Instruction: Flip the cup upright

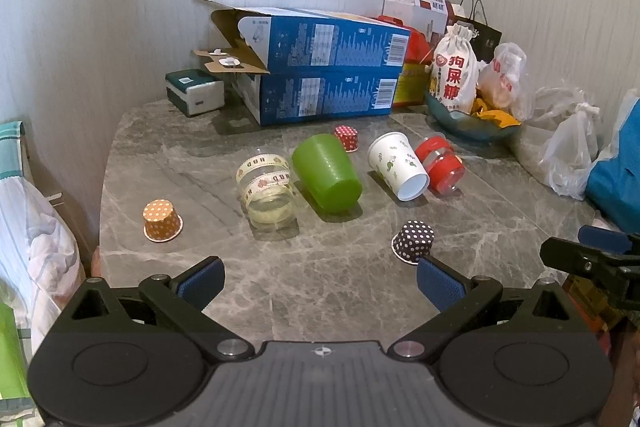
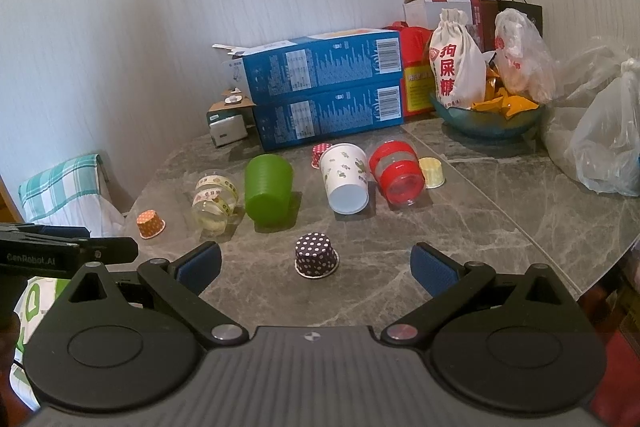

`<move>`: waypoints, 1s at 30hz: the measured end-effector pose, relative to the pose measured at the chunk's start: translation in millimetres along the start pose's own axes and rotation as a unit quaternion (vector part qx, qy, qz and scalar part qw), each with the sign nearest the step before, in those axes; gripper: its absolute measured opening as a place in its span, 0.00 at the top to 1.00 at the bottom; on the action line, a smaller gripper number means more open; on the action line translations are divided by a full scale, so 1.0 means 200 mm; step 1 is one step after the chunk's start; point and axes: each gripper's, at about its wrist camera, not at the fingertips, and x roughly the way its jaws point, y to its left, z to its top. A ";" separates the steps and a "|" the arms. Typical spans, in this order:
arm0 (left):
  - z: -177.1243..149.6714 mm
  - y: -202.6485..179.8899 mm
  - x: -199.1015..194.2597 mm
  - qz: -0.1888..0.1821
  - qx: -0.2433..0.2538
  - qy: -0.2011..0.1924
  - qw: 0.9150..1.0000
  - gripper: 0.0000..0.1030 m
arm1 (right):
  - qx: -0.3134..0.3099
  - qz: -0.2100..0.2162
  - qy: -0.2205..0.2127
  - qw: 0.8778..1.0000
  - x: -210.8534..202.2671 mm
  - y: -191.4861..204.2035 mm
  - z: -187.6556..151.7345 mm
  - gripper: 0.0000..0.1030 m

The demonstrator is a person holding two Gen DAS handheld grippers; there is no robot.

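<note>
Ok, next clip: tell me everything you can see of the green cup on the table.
The green cup is plain, opaque and tapered, with faint ribbing; it looks like plastic. It lies on its side on the grey marbled table, one end toward the cameras, the other toward the blue boxes. The clear ribbon-wrapped cup lies close beside it; contact is unclear. Neither gripper touches it.

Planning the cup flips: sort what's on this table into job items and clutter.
Job items: green cup, white paper cup, red cup, clear taped cup, all on their sides; dotted paper cups, orange and dark, upside down.

Clutter: blue boxes, drawstring pouch, plastic bags, snack bowl.
</note>
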 end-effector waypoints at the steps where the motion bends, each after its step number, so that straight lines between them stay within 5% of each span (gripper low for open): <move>1: 0.00 0.00 0.01 0.001 0.001 0.001 1.000 0.00 | 0.001 0.001 0.001 1.000 0.00 0.00 0.00 0.01; 10: 0.05 0.03 0.11 0.016 -0.026 0.023 0.999 0.00 | 0.011 0.010 0.007 1.000 0.02 -0.05 -0.02 0.01; 16: 0.28 0.14 0.47 0.040 -0.038 0.107 0.993 0.00 | 0.019 0.022 0.013 0.999 0.03 -0.09 -0.04 0.01; 21: 0.44 0.20 0.71 0.063 -0.041 0.136 0.988 0.07 | 0.029 0.029 0.014 0.999 0.02 -0.13 -0.06 0.01; 30: 0.47 0.21 0.96 0.067 -0.046 0.187 0.979 0.15 | 0.044 0.033 0.016 0.998 0.03 -0.20 -0.06 0.01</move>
